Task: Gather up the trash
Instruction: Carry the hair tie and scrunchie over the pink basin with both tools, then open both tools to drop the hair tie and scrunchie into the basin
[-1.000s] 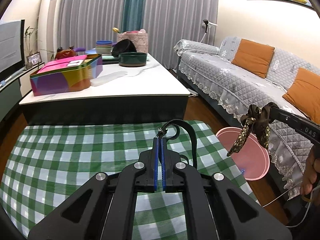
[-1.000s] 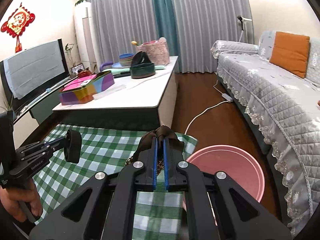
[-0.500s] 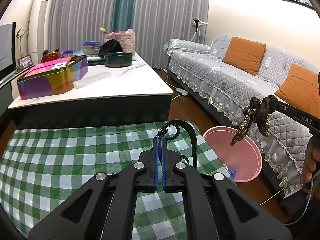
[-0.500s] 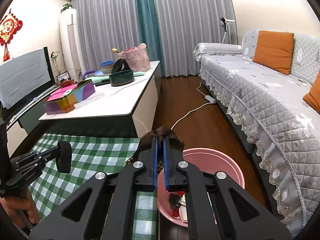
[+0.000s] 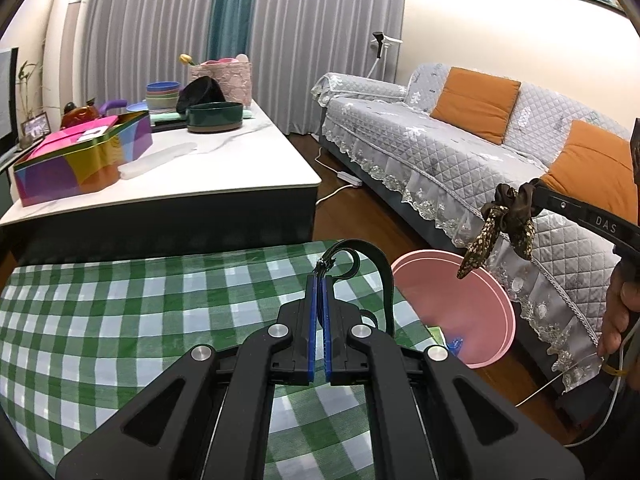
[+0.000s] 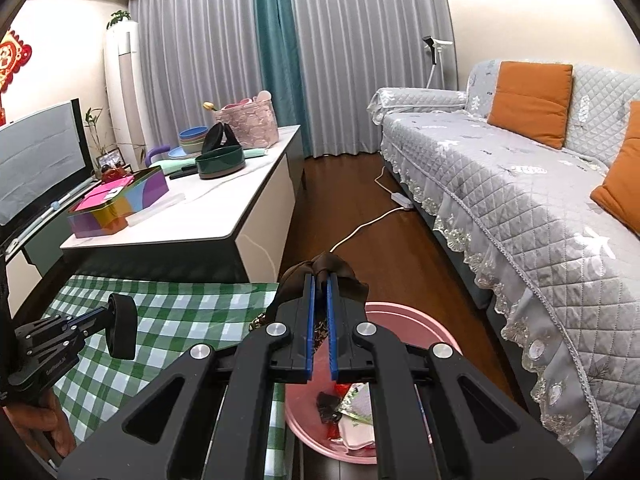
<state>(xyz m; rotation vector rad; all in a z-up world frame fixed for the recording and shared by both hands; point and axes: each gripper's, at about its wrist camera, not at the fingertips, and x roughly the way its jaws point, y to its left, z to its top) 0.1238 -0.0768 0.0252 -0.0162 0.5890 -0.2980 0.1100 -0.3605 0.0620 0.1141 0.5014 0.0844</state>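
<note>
My left gripper [image 5: 320, 280] is shut on a black strap loop [image 5: 374, 258] above the green checked cloth [image 5: 140, 312], near its right edge. In the right wrist view that gripper [image 6: 105, 313] comes in from the left with the loop [image 6: 121, 327] at its tip. My right gripper [image 6: 320, 280] is shut on a brown patterned scrunchie [image 6: 330, 264], which hangs over the near rim of the pink bin [image 6: 424, 330]. The left wrist view shows the scrunchie [image 5: 506, 220] dangling from the right gripper [image 5: 536, 196] above the bin [image 5: 472, 292]. Wrappers lie in the bin.
A white-topped low table [image 5: 224, 172] with a colourful box [image 5: 84, 156] and bowls stands beyond the cloth. A grey sofa [image 6: 520, 200] with orange cushions runs along the right. A white power cord [image 6: 360, 228] lies on the wooden floor between them.
Both grippers have moved right towards the pink bin. The scrunchie now hangs over the bin instead of over the cloth's edge. Both grips are unchanged.
</note>
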